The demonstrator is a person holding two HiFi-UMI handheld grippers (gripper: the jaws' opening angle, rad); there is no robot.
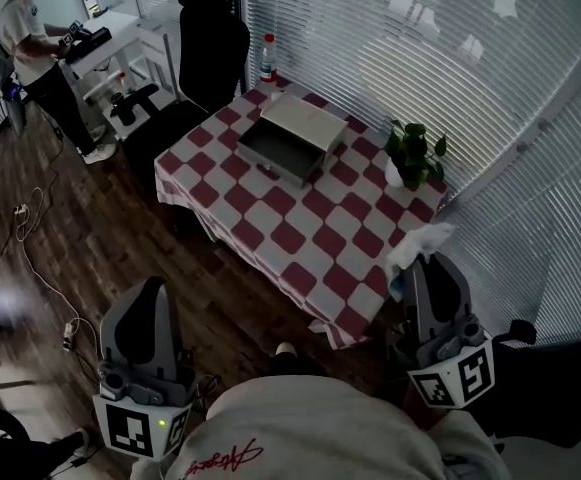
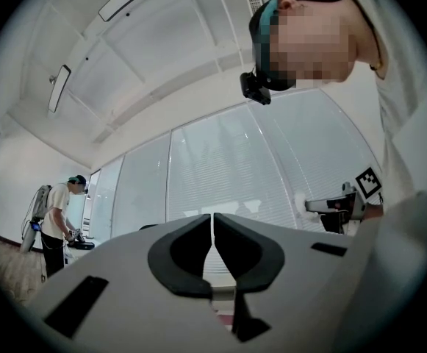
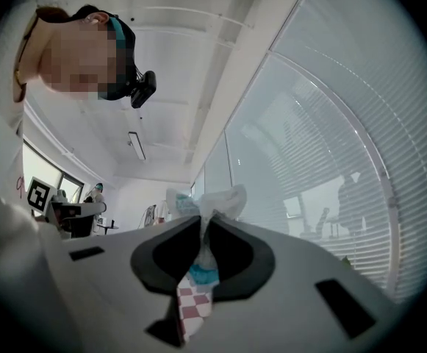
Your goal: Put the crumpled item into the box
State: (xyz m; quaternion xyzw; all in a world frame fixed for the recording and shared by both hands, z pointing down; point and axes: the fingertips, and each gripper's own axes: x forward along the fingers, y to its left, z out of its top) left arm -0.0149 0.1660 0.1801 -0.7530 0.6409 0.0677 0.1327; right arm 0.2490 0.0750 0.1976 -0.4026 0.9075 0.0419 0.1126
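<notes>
In the head view my right gripper point(image 1: 431, 262) is raised near the table's front right corner, shut on a crumpled white item point(image 1: 419, 244) with a bit of blue. The right gripper view shows that crumpled item point(image 3: 214, 201) pinched between the jaws of the right gripper point(image 3: 204, 225), bulging above the tips. The grey open box point(image 1: 291, 138) lies at the far side of the checkered table point(image 1: 300, 240), well away from the right gripper. My left gripper point(image 1: 151, 290) hangs over the wooden floor left of the table. Its jaws, seen in the left gripper view, meet with nothing between them point(image 2: 213, 230).
A potted plant point(image 1: 413, 155) stands at the table's right edge and a bottle point(image 1: 267, 57) at its far corner. A black office chair point(image 1: 209, 40) is behind the table. Cables point(image 1: 32, 258) trail on the floor at left. A person point(image 1: 40, 58) stands far left by a desk. Blinds line the right wall.
</notes>
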